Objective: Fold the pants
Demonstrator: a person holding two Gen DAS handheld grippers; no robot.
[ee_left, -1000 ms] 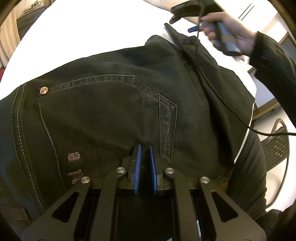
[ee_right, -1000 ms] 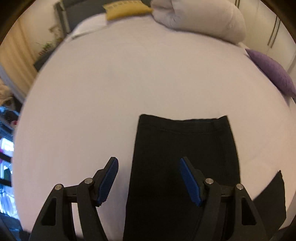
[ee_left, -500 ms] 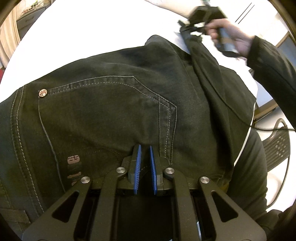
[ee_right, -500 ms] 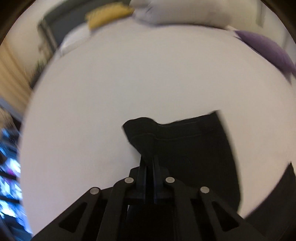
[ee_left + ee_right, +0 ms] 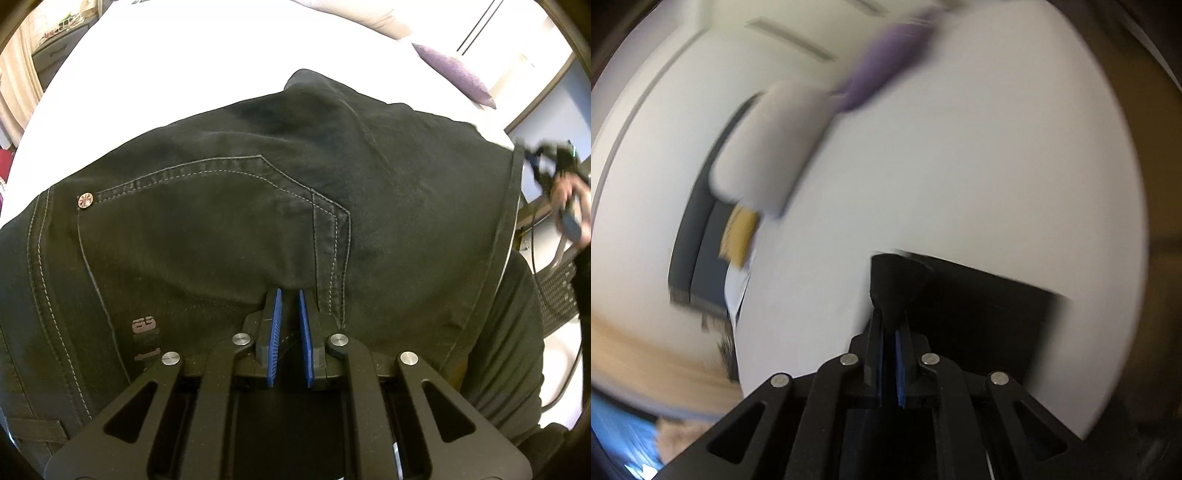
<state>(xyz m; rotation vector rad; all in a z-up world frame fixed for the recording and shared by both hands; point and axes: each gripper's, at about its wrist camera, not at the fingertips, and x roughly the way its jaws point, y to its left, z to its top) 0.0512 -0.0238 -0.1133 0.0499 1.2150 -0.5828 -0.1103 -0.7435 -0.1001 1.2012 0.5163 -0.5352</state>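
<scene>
Black jeans (image 5: 240,206) lie on a white bed and fill the left wrist view, with a stitched back pocket and a metal rivet (image 5: 85,201) showing. My left gripper (image 5: 290,295) is shut on the waist edge of the jeans. My right gripper (image 5: 892,314) is shut on the hem of a pant leg (image 5: 899,280) and holds it lifted over the bed; the view is blurred by motion. It also shows at the far right of the left wrist view (image 5: 554,162), blurred, in the person's hand, beside the folded edge of the jeans.
The white bed sheet (image 5: 960,166) spreads around the jeans. A purple cushion (image 5: 452,72), a white pillow (image 5: 772,158) and a yellow item (image 5: 740,236) lie at the head of the bed. A mesh chair (image 5: 557,284) stands off the bed's right side.
My right gripper closed on the pant leg hem, lifted it and swung it from the far end of the bed to the right side. The left gripper stayed shut in place.
</scene>
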